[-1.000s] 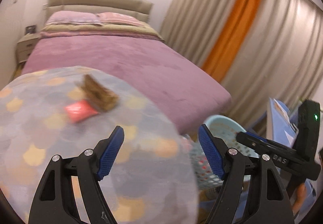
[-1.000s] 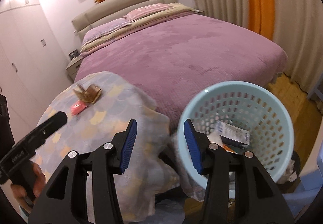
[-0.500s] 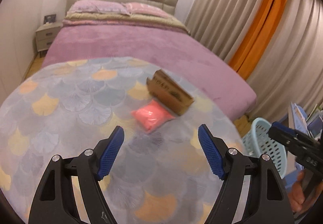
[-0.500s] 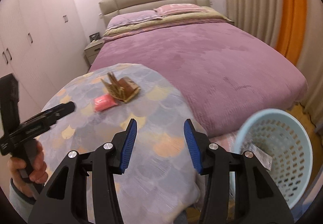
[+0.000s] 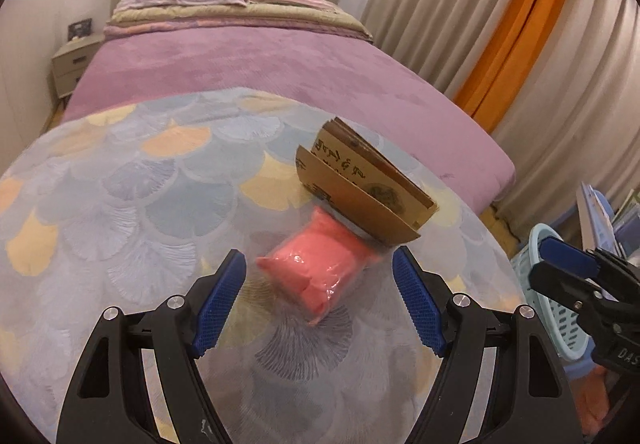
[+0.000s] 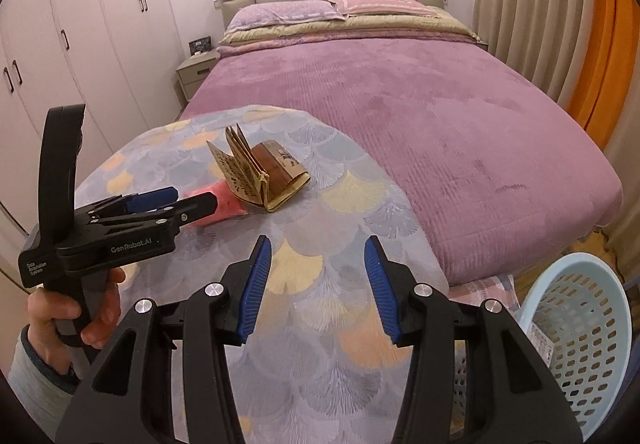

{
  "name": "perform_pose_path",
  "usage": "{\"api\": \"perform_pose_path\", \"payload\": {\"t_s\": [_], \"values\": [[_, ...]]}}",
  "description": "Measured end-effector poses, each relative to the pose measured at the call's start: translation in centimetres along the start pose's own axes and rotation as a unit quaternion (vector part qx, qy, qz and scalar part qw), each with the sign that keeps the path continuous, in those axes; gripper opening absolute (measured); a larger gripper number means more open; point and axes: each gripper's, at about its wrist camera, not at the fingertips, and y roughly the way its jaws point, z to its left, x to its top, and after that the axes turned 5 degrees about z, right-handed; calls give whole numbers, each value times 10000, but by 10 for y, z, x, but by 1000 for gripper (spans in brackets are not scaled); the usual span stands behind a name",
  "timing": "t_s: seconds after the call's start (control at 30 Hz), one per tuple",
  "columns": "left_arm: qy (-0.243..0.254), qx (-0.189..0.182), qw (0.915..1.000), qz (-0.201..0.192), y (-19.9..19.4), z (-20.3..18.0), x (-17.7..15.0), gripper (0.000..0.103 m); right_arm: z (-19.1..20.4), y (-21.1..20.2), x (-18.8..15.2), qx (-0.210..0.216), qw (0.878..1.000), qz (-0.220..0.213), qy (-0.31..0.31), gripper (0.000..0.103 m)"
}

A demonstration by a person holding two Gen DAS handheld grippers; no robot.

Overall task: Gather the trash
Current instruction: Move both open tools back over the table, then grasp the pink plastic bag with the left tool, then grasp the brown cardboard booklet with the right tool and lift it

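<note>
Beside table, blue basket (image 6: pixel 576 332) holds wrapper (image 6: pixel 540 342).

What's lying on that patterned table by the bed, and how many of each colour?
Pink: 1, a plastic-wrapped packet
Brown: 1, a folded cardboard box, touching the packet
Total: 2 on the table

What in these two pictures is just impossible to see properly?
- Pink packet: in the right wrist view, the left hand-held gripper covers most of it.
- Laundry-style basket: cut off by the picture edge in both views; its contents are mostly hidden.
- Brown folded card: the printing is too blurred to read.
</note>
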Motion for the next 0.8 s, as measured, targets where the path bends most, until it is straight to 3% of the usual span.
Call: {"api": "perform_pose_path", "payload": {"t_s": [0.2,0.27,0.37,0.57,0.7,0.8], "values": [[135,124,9998,36,8,-4,-2,68,1,12,8,-11,10000,44,-38,45],[231,240,9994,38,9,-6,-3,54,3,16,12,-7,10000,37,-78,45],[278,211,9994,35,7,-7,-6,44,7,21,19,8,9999,11,-142,45],[176,363,9992,39,-10,-1,-18,40,20,37,30,36,9992,2,-388,46],[-118,491,9985,-206,-29,14,-29,40,27,50,33,79,9985,-2,-533,62],[-375,536,9967,-483,-36,27,-32,40,36,60,34,101,9975,66,-691,64]]}}
